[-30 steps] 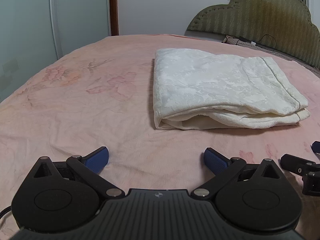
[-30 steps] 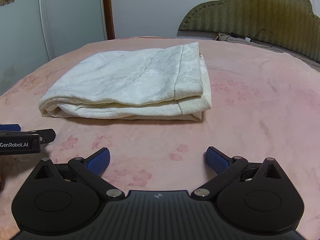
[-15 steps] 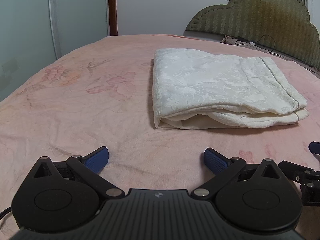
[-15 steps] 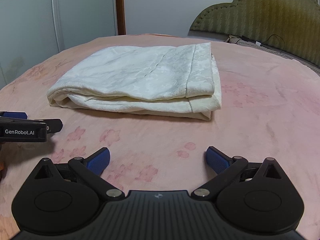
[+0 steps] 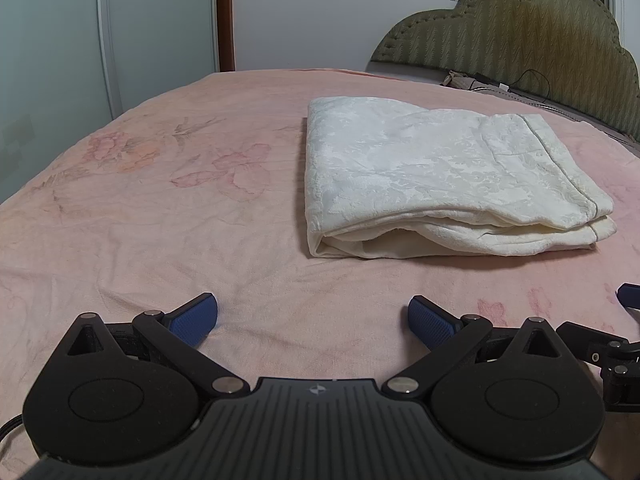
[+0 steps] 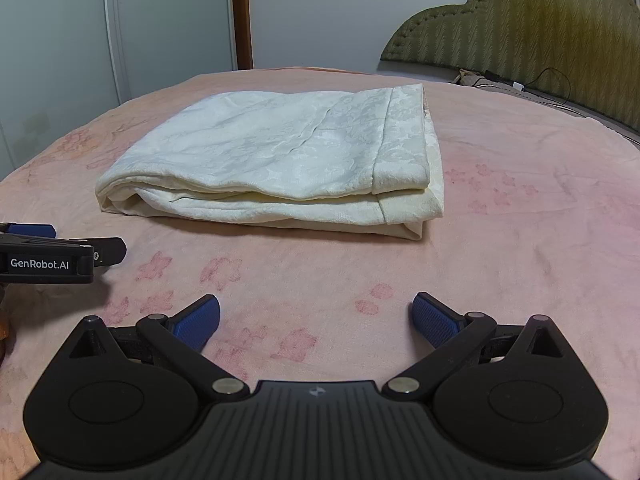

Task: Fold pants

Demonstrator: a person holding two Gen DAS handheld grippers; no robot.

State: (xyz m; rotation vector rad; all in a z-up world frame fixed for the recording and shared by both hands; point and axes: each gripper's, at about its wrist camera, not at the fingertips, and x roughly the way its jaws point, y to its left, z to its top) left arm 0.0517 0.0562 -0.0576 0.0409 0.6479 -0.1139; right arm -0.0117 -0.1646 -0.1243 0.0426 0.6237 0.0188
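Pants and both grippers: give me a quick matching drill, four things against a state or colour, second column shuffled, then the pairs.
1. pants
2. left gripper
3. bedspread
4. headboard

A. olive green, quilted
B. cream, folded in layers, flat on the bed
C. open, holding nothing, short of the pants
D. pink with faded flowers

The right gripper is open too.

Pairs: 1-B, 2-C, 3-D, 4-A

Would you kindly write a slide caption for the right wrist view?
Open right claw faces folded cream pants on a pink bedspread, left claw alongside.
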